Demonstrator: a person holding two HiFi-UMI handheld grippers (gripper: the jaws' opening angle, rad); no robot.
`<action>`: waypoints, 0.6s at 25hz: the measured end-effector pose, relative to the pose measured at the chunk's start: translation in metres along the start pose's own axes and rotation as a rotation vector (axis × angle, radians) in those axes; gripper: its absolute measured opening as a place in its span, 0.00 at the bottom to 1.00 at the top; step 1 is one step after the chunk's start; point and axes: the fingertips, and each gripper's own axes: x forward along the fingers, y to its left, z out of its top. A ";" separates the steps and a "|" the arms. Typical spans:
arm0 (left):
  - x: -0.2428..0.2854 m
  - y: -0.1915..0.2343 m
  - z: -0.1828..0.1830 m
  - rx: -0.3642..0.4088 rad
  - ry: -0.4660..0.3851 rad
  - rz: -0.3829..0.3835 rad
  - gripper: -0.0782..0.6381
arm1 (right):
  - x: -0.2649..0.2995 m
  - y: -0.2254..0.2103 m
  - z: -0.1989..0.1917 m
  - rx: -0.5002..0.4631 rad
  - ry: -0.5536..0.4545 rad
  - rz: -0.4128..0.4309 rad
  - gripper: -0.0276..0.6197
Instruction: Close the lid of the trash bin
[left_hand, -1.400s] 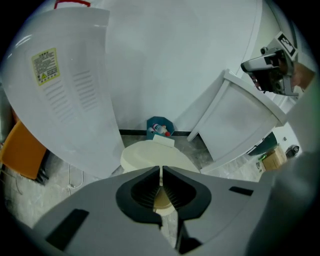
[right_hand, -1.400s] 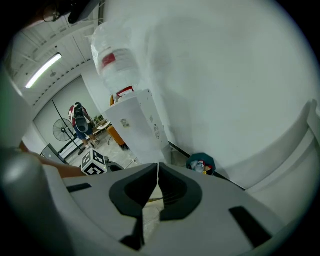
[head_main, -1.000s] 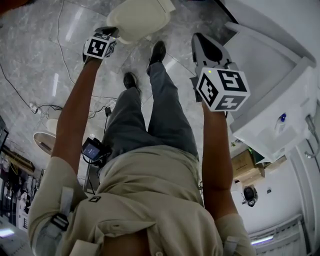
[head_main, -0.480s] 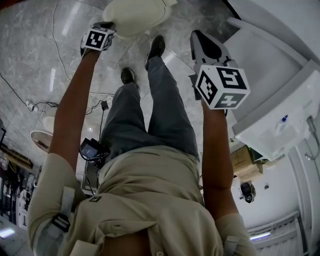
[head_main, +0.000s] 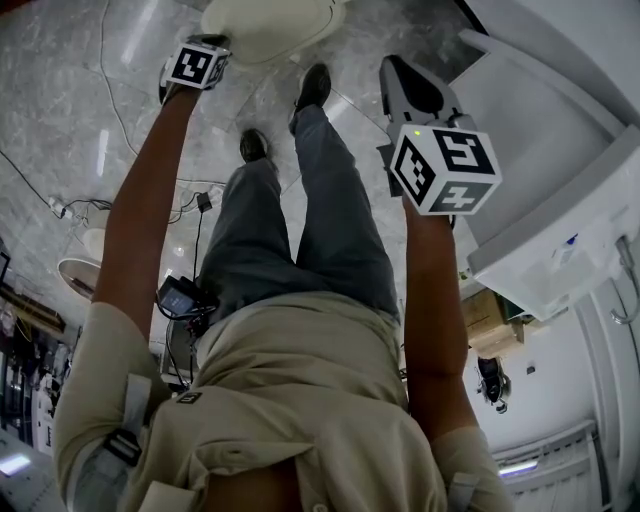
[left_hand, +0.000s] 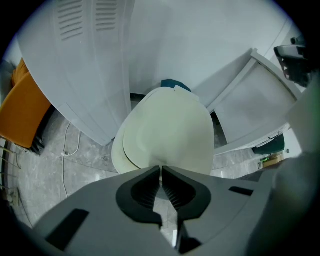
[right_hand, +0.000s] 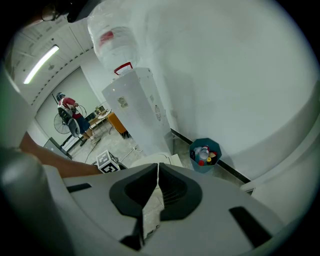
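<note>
Nearest, lower centre of both gripper views: my two tools, each with its jaws pressed together on nothing. My right gripper (head_main: 398, 72) sits in the upper right of the head view, held out over the grey marble floor (head_main: 60, 120), with its marker cube (head_main: 445, 165) facing up. My left gripper (head_main: 212, 42) is at full reach in the upper left, its tips at the near edge of the cream trash bin (head_main: 265, 25); I cannot tell whether they touch. In the left gripper view the oval lid (left_hand: 167, 132) lies over the bin, with a sliver of rim showing beneath its left side. Beyond the bin are a loose cable (left_hand: 67, 150), white lockers (left_hand: 90, 60) and, in the right gripper view, a teal waste basket (right_hand: 205, 154) and a water dispenser (right_hand: 140, 110).
</note>
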 end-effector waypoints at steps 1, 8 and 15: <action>0.001 0.000 -0.001 0.002 0.004 0.001 0.15 | 0.001 0.000 -0.001 0.001 0.001 0.001 0.08; 0.005 0.002 -0.003 0.000 0.031 0.003 0.15 | 0.004 -0.001 -0.004 0.010 0.003 0.003 0.08; 0.003 0.003 -0.003 0.002 0.032 0.005 0.15 | 0.005 0.004 -0.001 0.005 -0.001 0.013 0.08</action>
